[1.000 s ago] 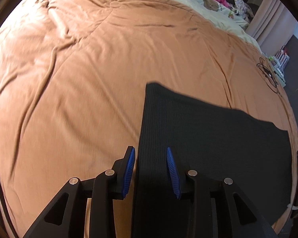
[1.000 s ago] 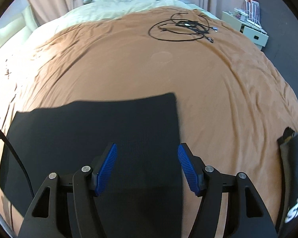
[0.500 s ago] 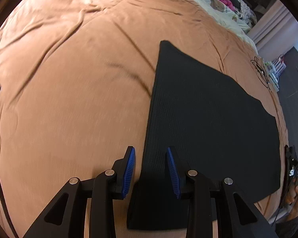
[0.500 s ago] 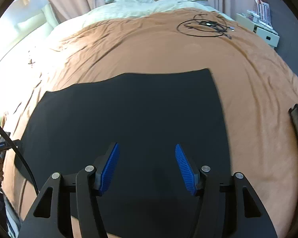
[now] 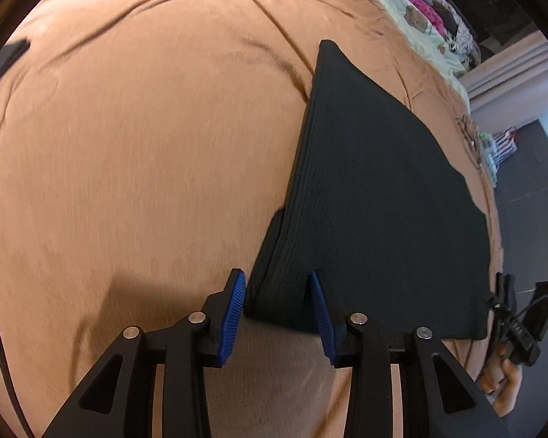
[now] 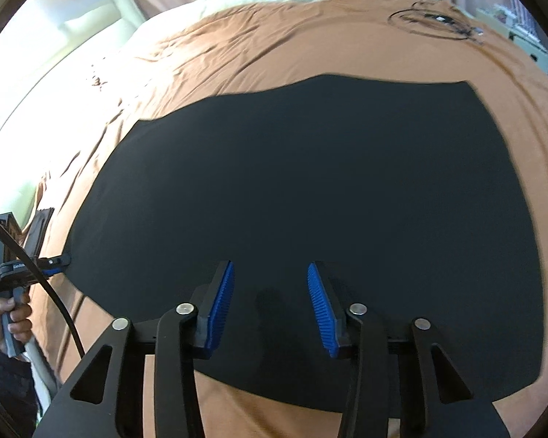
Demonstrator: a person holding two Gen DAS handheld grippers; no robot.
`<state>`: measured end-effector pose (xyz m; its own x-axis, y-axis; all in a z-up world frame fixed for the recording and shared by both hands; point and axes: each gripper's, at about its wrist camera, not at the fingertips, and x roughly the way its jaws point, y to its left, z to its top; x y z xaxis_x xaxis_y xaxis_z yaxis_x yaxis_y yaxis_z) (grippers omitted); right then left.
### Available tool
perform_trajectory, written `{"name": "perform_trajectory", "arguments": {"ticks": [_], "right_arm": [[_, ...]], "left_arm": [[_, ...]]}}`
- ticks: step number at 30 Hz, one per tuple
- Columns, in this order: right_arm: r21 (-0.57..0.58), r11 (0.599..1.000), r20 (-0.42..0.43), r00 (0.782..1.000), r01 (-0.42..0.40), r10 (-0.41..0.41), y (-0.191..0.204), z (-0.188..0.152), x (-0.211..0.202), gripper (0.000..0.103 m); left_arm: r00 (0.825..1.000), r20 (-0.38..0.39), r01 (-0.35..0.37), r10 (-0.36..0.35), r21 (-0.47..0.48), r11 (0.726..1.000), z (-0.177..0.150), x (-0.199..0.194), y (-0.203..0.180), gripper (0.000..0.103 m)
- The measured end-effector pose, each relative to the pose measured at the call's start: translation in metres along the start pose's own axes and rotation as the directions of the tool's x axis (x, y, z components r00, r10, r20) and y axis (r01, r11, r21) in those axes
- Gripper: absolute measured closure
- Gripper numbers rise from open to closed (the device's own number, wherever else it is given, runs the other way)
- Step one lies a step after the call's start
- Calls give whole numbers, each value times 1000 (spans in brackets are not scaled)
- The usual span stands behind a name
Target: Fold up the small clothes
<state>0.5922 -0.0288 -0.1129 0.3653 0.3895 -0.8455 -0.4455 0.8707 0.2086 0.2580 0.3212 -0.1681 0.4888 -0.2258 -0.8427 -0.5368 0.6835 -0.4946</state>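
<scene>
A black ribbed garment (image 5: 376, 189) lies flat on the orange bedspread (image 5: 128, 168). It also fills the middle of the right wrist view (image 6: 310, 168). My left gripper (image 5: 277, 301) is open, its blue pads on either side of the garment's near left corner, which curls up slightly. My right gripper (image 6: 268, 295) is open and empty above the garment's near edge. The left gripper shows from outside in the right wrist view (image 6: 29, 266) at the garment's left corner.
A coiled black cable (image 6: 434, 22) lies on the far right of the bedspread. Cream bedding with soft toys (image 5: 416, 18) lies at the head of the bed. Curtains and a white shelf unit (image 6: 529, 43) stand beyond the bed. A dark item (image 5: 3, 62) lies at the far left.
Both grippers have pulled back toward the near edge of the bed, so more of the garment shows. The garment's near left corner now lies between my left pads. Both grippers stay open.
</scene>
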Motion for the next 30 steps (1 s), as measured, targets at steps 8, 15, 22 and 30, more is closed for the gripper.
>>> {"name": "perform_trajectory", "arguments": {"ticks": [8, 15, 22, 30], "right_arm": [[-18, 998, -37, 997, -66, 66, 20, 7, 21, 72], [35, 993, -59, 991, -117, 119, 17, 9, 35, 76], [89, 987, -51, 989, -136, 141, 7, 4, 37, 78], [96, 984, -61, 986, -150, 156, 2, 5, 39, 78]], "left_arm": [[995, 8, 104, -104, -124, 987, -13, -4, 17, 63], [973, 73, 228, -218, -206, 952, -14, -3, 21, 48], [912, 162, 409, -377, -297, 863, -28, -8, 30, 48], [921, 185, 386, -344, -290, 876, -35, 0, 12, 48]]}}
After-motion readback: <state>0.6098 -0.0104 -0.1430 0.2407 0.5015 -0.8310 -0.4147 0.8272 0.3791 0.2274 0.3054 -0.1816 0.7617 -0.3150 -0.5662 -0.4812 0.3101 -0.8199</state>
